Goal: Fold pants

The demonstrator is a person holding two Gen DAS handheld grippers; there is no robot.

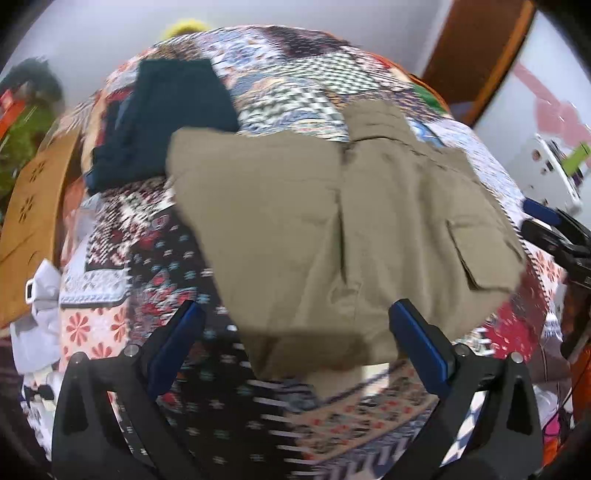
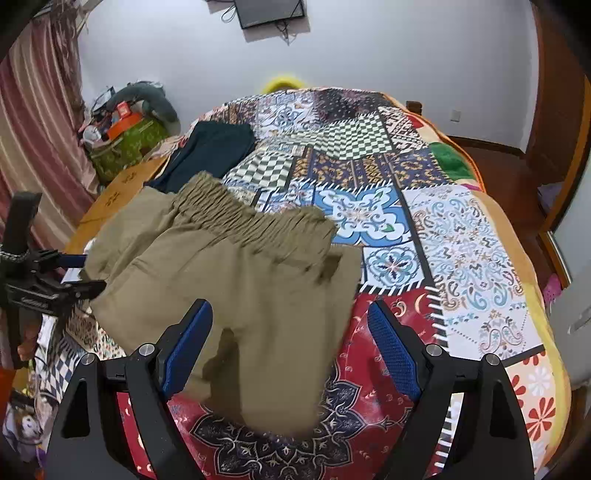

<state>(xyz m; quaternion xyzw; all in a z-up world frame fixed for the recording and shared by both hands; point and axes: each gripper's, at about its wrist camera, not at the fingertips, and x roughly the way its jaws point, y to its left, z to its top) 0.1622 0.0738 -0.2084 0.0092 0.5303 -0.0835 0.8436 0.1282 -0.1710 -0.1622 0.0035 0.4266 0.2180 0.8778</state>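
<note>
We worked over a bed spread with a busy patchwork quilt (image 2: 461, 236) of checks, paisley and floral panels, in a white-walled room with striped pink curtains (image 2: 33, 122) at the left edge of the right wrist view and a dark screen (image 2: 271, 13) at the top. The khaki cotton cargo pants (image 2: 229, 280) lay across the centre and lower left of that view, elastic waistband toward the far side, a flap pocket visible at the right in the left wrist view. We judged them light, soft and limp, best taken at the waistband corners or leg hems. A folded dark navy garment (image 1: 166, 122) sat beyond, at upper left. Our left gripper (image 1: 295, 350) and right gripper (image 2: 290, 350) both hung with fingers spread wide, holding nothing.
</note>
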